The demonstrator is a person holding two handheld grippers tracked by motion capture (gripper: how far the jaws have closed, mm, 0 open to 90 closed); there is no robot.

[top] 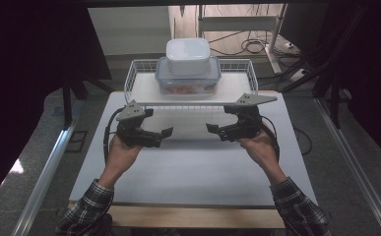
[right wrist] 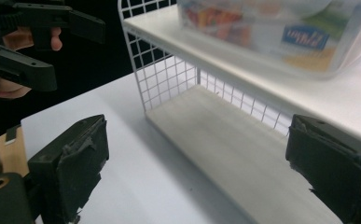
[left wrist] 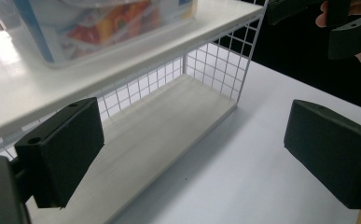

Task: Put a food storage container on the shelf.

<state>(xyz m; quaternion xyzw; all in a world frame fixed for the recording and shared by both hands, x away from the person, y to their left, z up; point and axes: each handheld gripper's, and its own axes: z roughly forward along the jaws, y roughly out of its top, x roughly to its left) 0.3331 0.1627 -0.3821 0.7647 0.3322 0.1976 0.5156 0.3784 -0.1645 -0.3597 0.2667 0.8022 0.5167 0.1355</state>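
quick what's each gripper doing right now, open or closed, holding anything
Left gripper: open, holding nothing, in front of the wire shelf.
Right gripper: open, holding nothing.

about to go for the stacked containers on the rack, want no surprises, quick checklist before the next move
1. Left tool open: ok, jaws wide apart in the left gripper view.
2. Right tool open: ok, jaws wide apart.
3. Both tools holding nothing: ok.
4. White container sits squarely on the clear container: ok, centred in the high view.
5. Clear container fully on the rack's top shelf: ok.
6. Lids locked shut: cannot tell.
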